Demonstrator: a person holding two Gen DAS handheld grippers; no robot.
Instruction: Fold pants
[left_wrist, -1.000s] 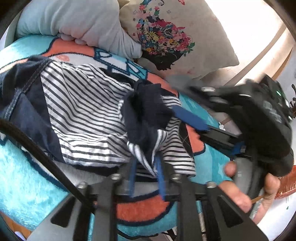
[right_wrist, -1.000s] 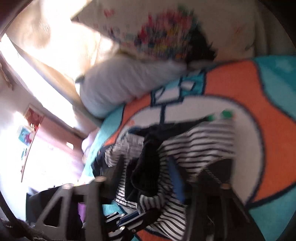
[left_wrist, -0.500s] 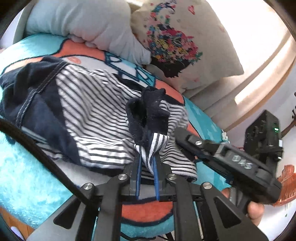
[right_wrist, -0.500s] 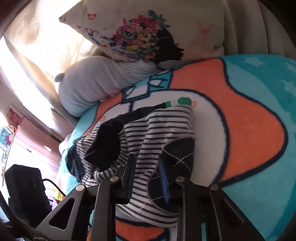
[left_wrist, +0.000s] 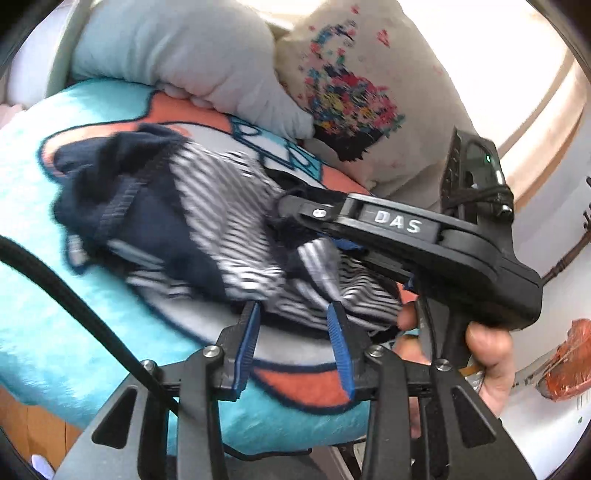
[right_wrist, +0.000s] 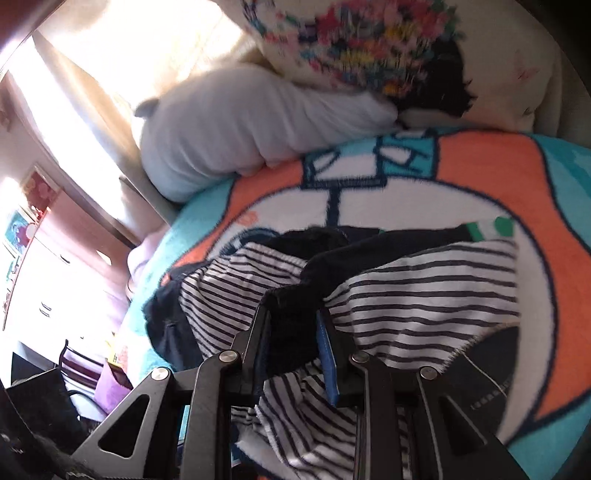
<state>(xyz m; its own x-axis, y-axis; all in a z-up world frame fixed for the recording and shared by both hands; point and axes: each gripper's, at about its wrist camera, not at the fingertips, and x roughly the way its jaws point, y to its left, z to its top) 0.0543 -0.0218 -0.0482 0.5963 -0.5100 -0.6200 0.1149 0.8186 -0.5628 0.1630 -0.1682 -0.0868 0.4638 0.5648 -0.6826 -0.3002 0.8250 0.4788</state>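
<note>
The pants (left_wrist: 207, 221) are navy with white-and-navy stripes and lie bunched on a bed blanket (left_wrist: 55, 317). They also fill the lower middle of the right wrist view (right_wrist: 424, 295). My left gripper (left_wrist: 295, 314) is open, its blue-padded fingers either side of the pants' near edge. My right gripper (right_wrist: 291, 321) has its fingers around a dark navy fold of the pants and appears closed on it. The right gripper's black body (left_wrist: 424, 236) reaches in from the right in the left wrist view, a hand on its handle.
The blanket (right_wrist: 498, 173) is turquoise, orange and white. A grey pillow (left_wrist: 184, 48) and a cream floral pillow (left_wrist: 362, 85) lie at the bed's head. A black cable (left_wrist: 55, 284) crosses the left side. A wooden cabinet (right_wrist: 55, 258) stands beside the bed.
My left gripper has opened and let go of the pants fold it held. My right gripper has shifted onto the dark navy fold and reached across over the pants.
</note>
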